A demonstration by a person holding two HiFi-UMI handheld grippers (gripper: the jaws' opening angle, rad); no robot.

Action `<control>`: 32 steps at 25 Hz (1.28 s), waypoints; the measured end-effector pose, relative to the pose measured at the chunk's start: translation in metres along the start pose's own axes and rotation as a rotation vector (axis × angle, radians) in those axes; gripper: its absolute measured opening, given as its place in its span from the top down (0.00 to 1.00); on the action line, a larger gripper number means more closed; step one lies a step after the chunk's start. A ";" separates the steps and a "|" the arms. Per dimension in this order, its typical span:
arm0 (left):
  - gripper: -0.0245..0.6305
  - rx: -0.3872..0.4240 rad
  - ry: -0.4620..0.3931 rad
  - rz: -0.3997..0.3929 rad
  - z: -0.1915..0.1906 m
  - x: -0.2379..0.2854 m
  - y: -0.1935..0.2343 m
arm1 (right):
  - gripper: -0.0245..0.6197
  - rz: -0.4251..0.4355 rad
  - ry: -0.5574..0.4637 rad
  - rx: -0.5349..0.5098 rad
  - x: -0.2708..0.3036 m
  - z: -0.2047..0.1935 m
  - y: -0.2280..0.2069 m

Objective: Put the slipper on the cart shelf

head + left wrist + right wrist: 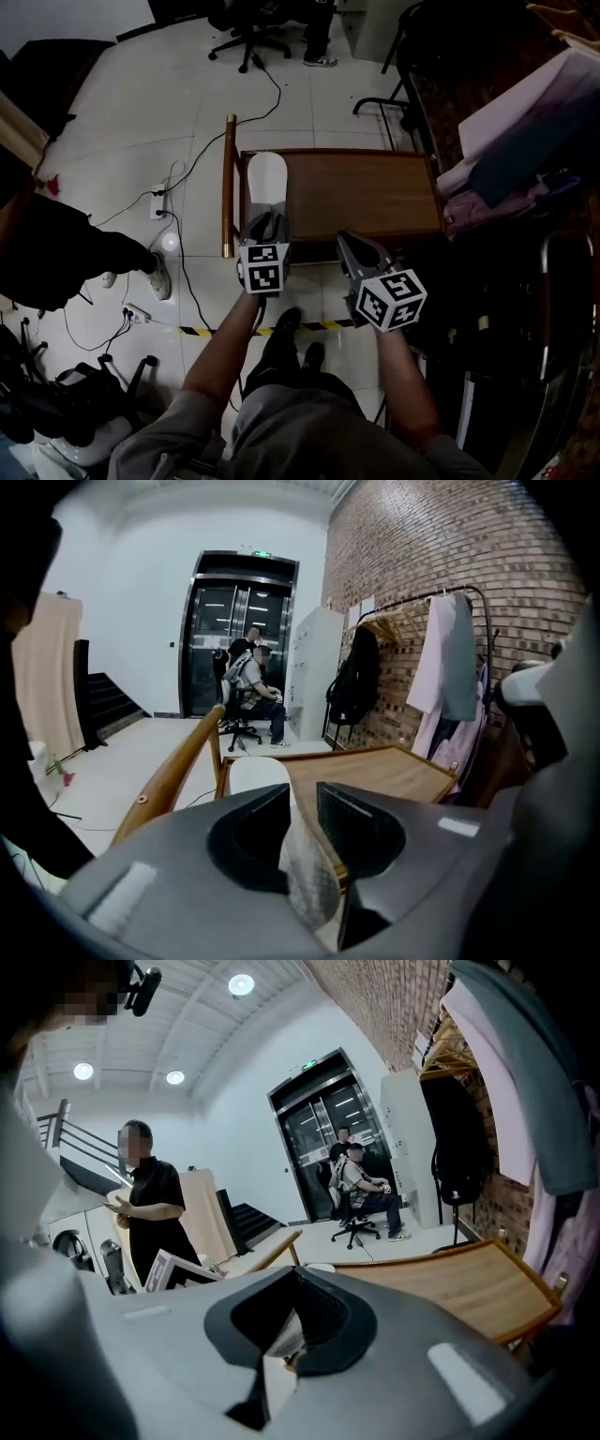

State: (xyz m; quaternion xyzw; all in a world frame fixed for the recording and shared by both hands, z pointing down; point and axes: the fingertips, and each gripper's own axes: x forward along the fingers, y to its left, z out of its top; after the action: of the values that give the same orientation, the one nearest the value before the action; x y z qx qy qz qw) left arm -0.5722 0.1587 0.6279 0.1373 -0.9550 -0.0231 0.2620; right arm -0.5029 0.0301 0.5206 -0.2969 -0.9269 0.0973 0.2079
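A white slipper (265, 178) lies lengthwise on the left part of the cart's wooden shelf (375, 192), toe pointing away from me. My left gripper (265, 227) is at its near end. In the left gripper view the slipper's mesh upper (305, 869) hangs between the parted jaws of that gripper (302, 803), and its pale sole (258, 772) stretches ahead on the shelf (384, 771). My right gripper (356, 247) hovers at the shelf's front edge, to the right of the slipper and apart from it. In its own view the right gripper (295, 1279) shows jaws together and the shelf (450, 1283) beyond.
The cart's wooden handle bar (228, 183) runs along the shelf's left side. Cables and a power strip (159, 202) lie on the tiled floor to the left, near a person's shoe (157, 277). A clothes rack (525, 141) stands on the right. A person (155, 1208) stands to the left.
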 end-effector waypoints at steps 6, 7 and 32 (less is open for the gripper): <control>0.71 -0.028 0.096 0.057 -0.025 0.054 0.021 | 0.96 -0.053 0.017 0.042 0.019 -0.002 -0.024; 0.70 -0.037 0.113 0.070 -0.028 0.059 0.024 | 0.96 -0.066 0.018 0.048 0.019 -0.002 -0.029; 0.94 0.169 0.108 -0.245 0.044 0.038 -0.097 | 0.96 -0.367 -0.128 0.089 -0.083 0.041 -0.074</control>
State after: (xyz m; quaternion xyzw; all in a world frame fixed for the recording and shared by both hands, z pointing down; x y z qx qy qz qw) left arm -0.6015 0.0537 0.5970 0.2754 -0.9141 0.0331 0.2958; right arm -0.4970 -0.0808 0.4792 -0.1065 -0.9716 0.1174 0.1758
